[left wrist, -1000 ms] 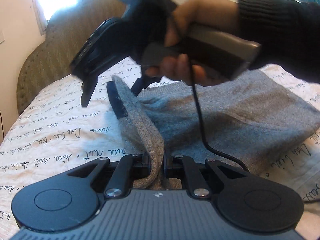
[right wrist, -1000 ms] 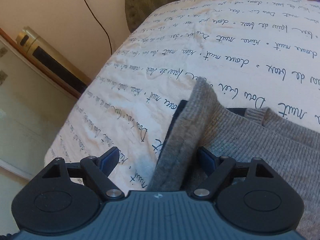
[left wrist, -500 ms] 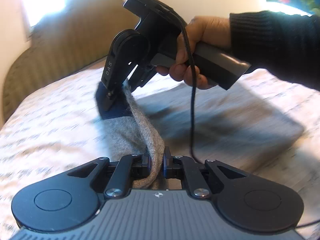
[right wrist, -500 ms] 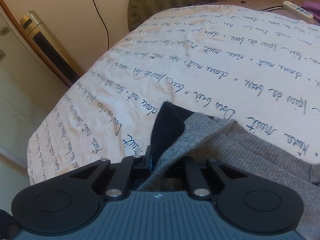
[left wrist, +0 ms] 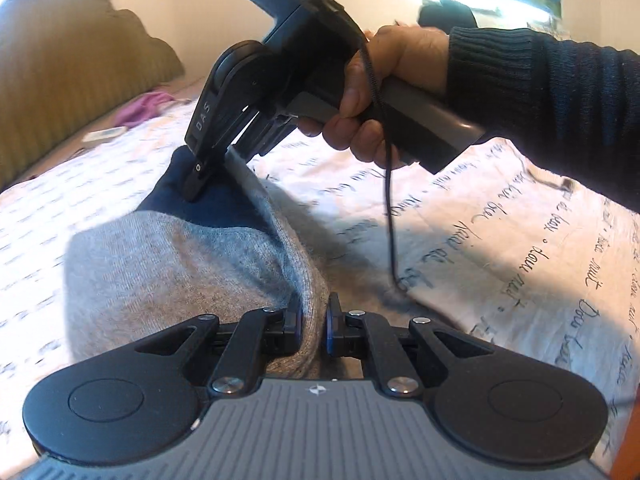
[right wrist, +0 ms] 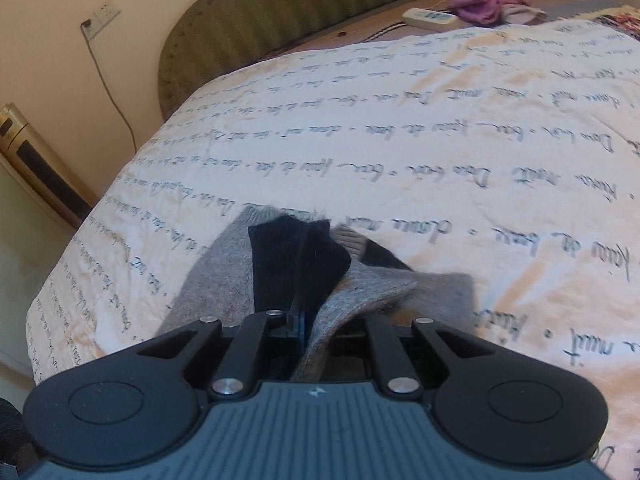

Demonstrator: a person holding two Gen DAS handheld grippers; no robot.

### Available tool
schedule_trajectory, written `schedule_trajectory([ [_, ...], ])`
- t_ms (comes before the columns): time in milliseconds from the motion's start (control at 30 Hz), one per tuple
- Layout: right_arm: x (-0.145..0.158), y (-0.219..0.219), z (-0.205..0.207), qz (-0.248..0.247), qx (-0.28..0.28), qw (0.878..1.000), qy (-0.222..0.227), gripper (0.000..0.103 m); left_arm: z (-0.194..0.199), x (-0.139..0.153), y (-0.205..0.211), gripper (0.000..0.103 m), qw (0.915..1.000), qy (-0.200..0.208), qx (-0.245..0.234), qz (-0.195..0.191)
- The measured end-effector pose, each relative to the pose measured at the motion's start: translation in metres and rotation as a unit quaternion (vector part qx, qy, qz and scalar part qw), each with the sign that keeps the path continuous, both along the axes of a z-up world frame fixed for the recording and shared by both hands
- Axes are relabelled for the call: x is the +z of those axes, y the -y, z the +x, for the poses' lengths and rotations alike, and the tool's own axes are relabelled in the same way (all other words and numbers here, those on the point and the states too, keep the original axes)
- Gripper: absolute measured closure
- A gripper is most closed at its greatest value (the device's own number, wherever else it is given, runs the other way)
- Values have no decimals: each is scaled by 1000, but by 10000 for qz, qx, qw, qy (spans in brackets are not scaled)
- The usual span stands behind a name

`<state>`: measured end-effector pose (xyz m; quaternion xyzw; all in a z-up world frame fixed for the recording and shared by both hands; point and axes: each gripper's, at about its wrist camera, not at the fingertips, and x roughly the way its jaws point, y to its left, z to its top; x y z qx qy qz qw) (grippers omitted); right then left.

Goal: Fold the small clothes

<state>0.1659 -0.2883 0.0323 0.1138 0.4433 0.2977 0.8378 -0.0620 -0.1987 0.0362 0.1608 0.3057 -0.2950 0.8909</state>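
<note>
On the bed: a white bedspread (right wrist: 400,128) printed with lines of dark handwriting covers the bed, and a grey knitted garment (left wrist: 168,264) with a dark blue edge lies on it.
Headboard: an olive ribbed headboard (right wrist: 280,4) stands behind the bedspread, against a cream wall.
Garment: one fold of the grey knit is lifted off the bedspread and runs as a ridge between the two tongs; the remaining part of it rests on the bedspread.
Person: a hand (left wrist: 384,92) in a dark ribbed sleeve (left wrist: 552,100) holds the grey handle of the right tongs.
Left tongs (left wrist: 313,322): together, clamped on the near end of the grey fold.
Right tongs (right wrist: 299,320): clamped on the garment where the dark blue edge meets the grey knit; in the left wrist view they (left wrist: 218,168) stand tilted on the far end of the ridge.
Cable: a black cable (left wrist: 390,216) hangs from the right handle toward the bedspread.
Small things by the headboard: a purple cloth (right wrist: 486,2) lies just beside a white power strip (right wrist: 430,18).
</note>
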Motion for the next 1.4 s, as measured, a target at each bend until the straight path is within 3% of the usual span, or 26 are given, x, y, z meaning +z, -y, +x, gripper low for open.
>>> schedule_trajectory([
  [200,-22,34,1,469,-169,9987,-66,93,7,-14,24,92,9996,-180,-121,171],
  [267,-32,41,4,600,-264,9977,-147,93,7,-18,27,84,9997,-188,-162,70],
  [300,-36,46,4,739,-363,9964,-206,87,8,-18,26,83,9997,-144,-189,0],
  [400,-39,64,-4,1136,-798,9897,-351,73,2,-11,8,57,9991,-93,-357,-192],
  [467,-29,82,-26,1280,-1215,9842,-129,66,-5,4,-22,29,9984,46,-346,-448],
  [567,-13,102,-77,1489,-1549,9762,298,30,-15,26,-87,3,9920,375,112,-1204],
  [633,-15,100,-109,1542,-1397,9780,169,29,-8,33,-134,0,9837,310,626,-1657],
  [733,-28,90,-144,1403,-1284,9816,-190,29,26,20,-188,4,9640,-567,1561,-2075],
  [800,-39,82,-157,1477,-1223,9804,-455,29,51,-1,-217,5,9333,-1493,2040,-2551],
  [867,-48,74,-162,1536,-1177,9786,-696,29,71,-24,-231,6,8917,-2535,2052,-3138],
  [900,-51,69,-165,1516,-1181,9783,-770,29,74,-33,-231,6,8775,-2840,1990,-3313],
  [933,-50,63,-168,1445,-1186,9793,-775,29,72,-34,-228,5,8749,-2879,1910,-3395],
  [1000,-43,58,-174,1218,-1192,9831,-661,31,64,-30,-218,4,8917,-2721,1717,-3184],
  [1133,-22,61,-188,725,-1429,9868,-250,38,55,-28,-199,5,9151,-2557,1508,-2730],
  [1200,-14,65,-194,898,-1443,9853,-186,38,43,-25,-189,5,9317,-2206,1494,-2470],
  [1233,-12,66,-198,1028,-1381,9849,-186,38,33,-20,-181,6,9461,-1873,1422,-2227],
  [1300,-12,58,-201,988,-1180,9879,-176,42,-2,-9,-159,7,9842,-686,1065,-1239],
  [1333,-13,54,-202,900,-1105,9896,-208,46,-18,-7,-148,8,9934,-145,818,-792],
  [1400,-18,46,-203,754,-969,9921,-266,66,-52,-11,-125,9,9967,783,190,96],
])
